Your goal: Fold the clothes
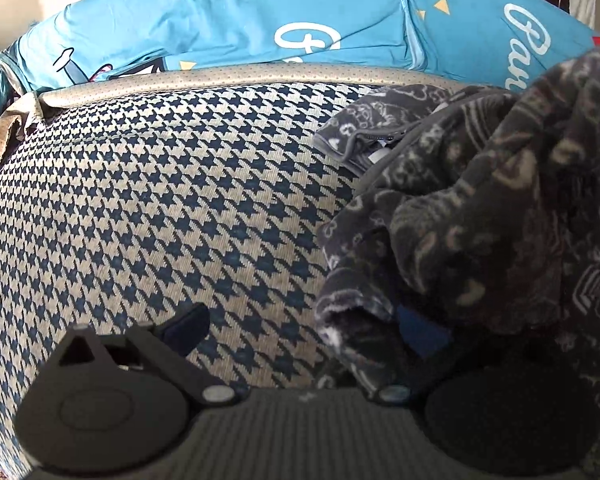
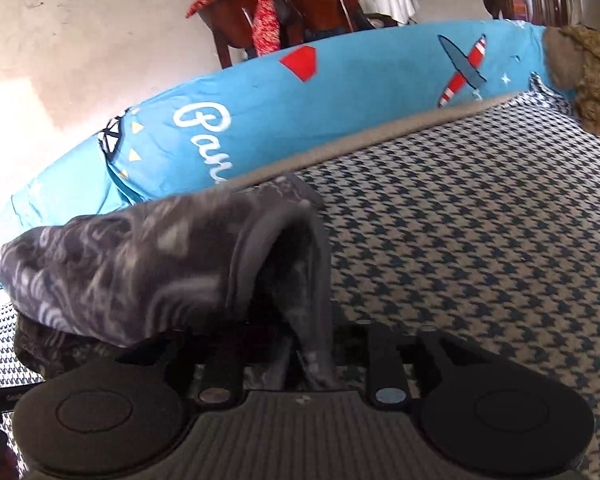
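A dark grey patterned fleece garment (image 1: 480, 208) lies bunched on the right of a blue-and-beige houndstooth cushion (image 1: 160, 200). My left gripper (image 1: 300, 332) hangs low over the cushion with its jaws wide open. Its left finger is bare, and the garment's hem drapes over the blue pad of the right finger (image 1: 420, 338). In the right wrist view the garment (image 2: 140, 264) is raised and hangs over my right gripper (image 2: 300, 336). It hides the left finger, and a fold drops between the jaws. The right finger (image 2: 382, 344) stands clear of the cloth, so the jaws are open.
A bright blue printed cloth (image 1: 220, 20) (image 2: 340, 92) runs along the cushion's far edge. Beyond it stands a wooden chair with a red knitted cloth (image 2: 260, 12) on a pale floor (image 2: 80, 40). A brown furry item (image 2: 592, 80) sits at the cushion's far right corner.
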Demonstrator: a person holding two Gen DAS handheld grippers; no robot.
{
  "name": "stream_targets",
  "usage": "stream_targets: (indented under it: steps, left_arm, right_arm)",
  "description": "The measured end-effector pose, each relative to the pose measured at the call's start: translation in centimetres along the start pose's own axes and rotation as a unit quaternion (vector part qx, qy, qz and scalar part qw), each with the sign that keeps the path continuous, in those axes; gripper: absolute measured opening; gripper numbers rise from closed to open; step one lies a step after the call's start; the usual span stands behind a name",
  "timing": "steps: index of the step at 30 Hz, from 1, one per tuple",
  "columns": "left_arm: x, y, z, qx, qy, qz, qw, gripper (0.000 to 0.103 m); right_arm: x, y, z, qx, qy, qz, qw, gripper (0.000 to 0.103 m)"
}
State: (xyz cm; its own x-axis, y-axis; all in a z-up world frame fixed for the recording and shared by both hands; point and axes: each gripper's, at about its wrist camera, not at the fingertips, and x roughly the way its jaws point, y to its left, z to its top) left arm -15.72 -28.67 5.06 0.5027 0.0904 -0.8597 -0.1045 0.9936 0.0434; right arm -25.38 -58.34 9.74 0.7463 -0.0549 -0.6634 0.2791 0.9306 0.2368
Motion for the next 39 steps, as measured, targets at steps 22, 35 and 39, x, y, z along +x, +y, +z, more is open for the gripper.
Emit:
stream_targets:
  steps: [22, 35, 39]
  left_arm:
    - [2.2, -0.3, 1.4, -0.012, -0.023, 0.045, 0.9987, 0.103]
    - [1.6, 0.5, 1.6, -0.023, -0.032, 0.042, 0.9983, 0.103]
    - [1.2, 1.1, 2.0, -0.035, -0.046, 0.056, 0.9968, 0.103]
  right_arm:
    - [-6.0, 1.8, 0.8, -0.113, -0.097, 0.137, 0.979, 0.089]
    - [0.2, 9.8, -3.5, -0.255, -0.024, 0.113, 0.96, 0.099]
    - [1.0, 9.6, -3.5, -0.243, -0.016, 0.094, 0.965, 0.074]
